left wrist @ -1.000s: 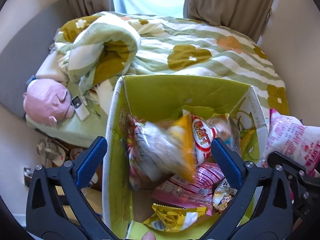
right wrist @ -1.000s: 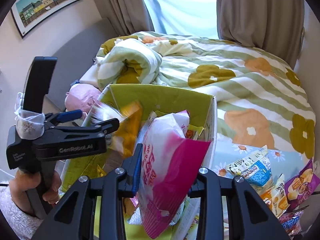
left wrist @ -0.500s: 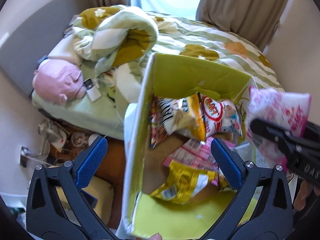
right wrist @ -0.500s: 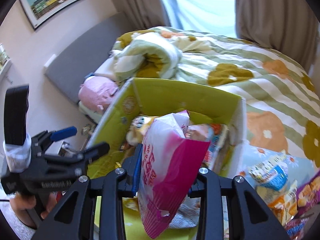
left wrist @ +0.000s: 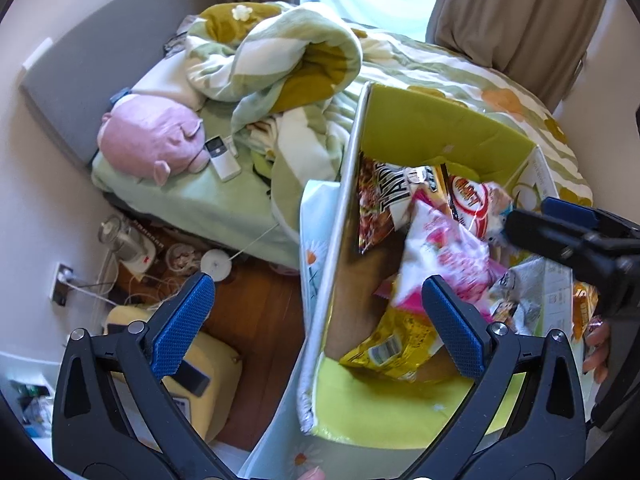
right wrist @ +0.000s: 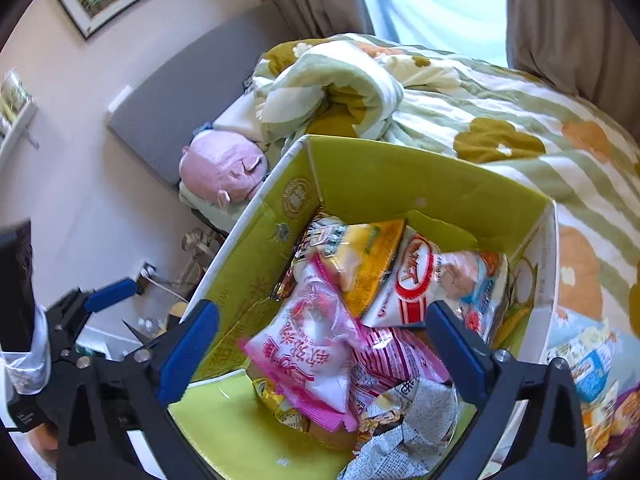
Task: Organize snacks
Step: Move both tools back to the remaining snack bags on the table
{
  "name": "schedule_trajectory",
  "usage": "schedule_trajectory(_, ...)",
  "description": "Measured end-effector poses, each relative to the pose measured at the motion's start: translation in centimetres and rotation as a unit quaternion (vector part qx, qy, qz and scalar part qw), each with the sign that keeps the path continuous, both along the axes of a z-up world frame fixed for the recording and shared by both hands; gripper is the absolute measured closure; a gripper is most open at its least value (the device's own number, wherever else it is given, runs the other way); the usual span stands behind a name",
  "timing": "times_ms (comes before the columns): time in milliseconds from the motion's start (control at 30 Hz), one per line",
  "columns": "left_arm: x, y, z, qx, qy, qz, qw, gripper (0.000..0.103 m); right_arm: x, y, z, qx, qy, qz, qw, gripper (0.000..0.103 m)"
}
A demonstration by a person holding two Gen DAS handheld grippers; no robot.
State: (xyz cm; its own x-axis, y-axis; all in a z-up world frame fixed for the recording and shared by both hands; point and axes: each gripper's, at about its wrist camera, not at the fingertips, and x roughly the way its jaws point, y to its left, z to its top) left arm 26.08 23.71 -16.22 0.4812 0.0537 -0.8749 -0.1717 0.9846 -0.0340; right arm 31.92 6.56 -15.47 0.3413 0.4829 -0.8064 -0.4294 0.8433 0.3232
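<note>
Ahead of your right gripper (right wrist: 320, 344) you have one box (right wrist: 400, 176) holding at least six snack bags, the pink bag (right wrist: 316, 340) on top. Past it lie one plush pig (right wrist: 220, 172) and one quilt (right wrist: 500, 120).

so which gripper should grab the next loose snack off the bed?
Right, probably. The right gripper has just opened, dropping the pink packet into the box; the loose snacks lie on its side. The left gripper, also open, straddles the box's far wall, over the floor.
</note>
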Motion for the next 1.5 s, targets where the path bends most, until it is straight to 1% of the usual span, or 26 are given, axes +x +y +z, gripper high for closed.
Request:
schedule_trajectory(67,-0.2,0.1,0.0,-0.003,0.001,0.002,1.0000,0.001,-0.2,-0.7,-0.1,0.009,0.005,-0.010,1.000,0.000)
schedule_trajectory(133,-0.4,0.1,0.3,-0.004,-0.001,0.001,1.0000,0.001,-0.6,-1.2,0.3,0.012,0.000,-0.016,1.000,0.000)
schedule_trajectory(233,-0.5,-0.2,1.2,-0.001,-0.009,-0.007,0.9999,0.001,-1.4,-1.6,1.1,0.001,-0.011,-0.021,1.000,0.000)
schedule_trajectory(333,-0.4,-0.7,2.5,0.002,-0.020,-0.017,0.9997,0.001,-2.5,-2.4,2.6,-0.010,-0.027,-0.031,0.999,0.000)
schedule_trajectory(500,-0.4,-2.5,4.9,0.011,-0.045,-0.047,0.9978,0.001,-4.3,-4.4,5.1,-0.002,-0.046,-0.054,0.997,0.000)
schedule_trajectory(667,-1.2,-5.1,7.3,0.003,-0.075,-0.074,0.9944,0.001,-6.7,-8.0,8.1,0.001,-0.074,-0.092,0.993,0.000)
schedule_trajectory(733,-1.8,-6.7,8.1,0.006,-0.085,-0.085,0.9927,0.001,-7.5,-9.5,9.1,-0.001,-0.086,-0.104,0.991,0.000)
schedule_trajectory(867,-2.6,-10.5,9.2,0.003,-0.101,-0.109,0.9889,0.001,-9.7,-13.6,10.6,-0.024,-0.117,-0.134,0.984,0.000)
schedule_trajectory(967,-3.6,-14.4,9.4,0.003,-0.107,-0.127,0.9861,0.001,-11.4,-17.0,10.8,-0.041,-0.128,-0.149,0.980,0.000)
schedule_trajectory(1067,-4.5,-18.6,9.3,-0.001,-0.107,-0.144,0.9838,0.001,-12.7,-20.5,10.2,-0.047,-0.123,-0.157,0.979,0.000)
schedule_trajectory(1200,-5.5,-24.5,8.3,-0.003,-0.098,-0.178,0.9791,0.001,-14.6,-25.2,9.1,-0.050,-0.116,-0.165,0.978,0.000)
schedule_trajectory(1333,-6.0,-29.8,6.6,0.007,-0.085,-0.210,0.9739,0.001,-16.5,-30.0,7.7,-0.057,-0.107,-0.177,0.977,0.000)
schedule_trajectory(1433,-6.2,-33.2,5.1,0.019,-0.072,-0.242,0.9675,0.001,-17.5,-33.1,6.3,-0.065,-0.098,-0.181,0.976,0.000)
schedule_trajectory(1500,-6.0,-35.3,3.7,0.035,-0.061,-0.267,0.9611,0.001,-18.0,-34.7,5.5,-0.072,-0.095,-0.180,0.976,0.000)
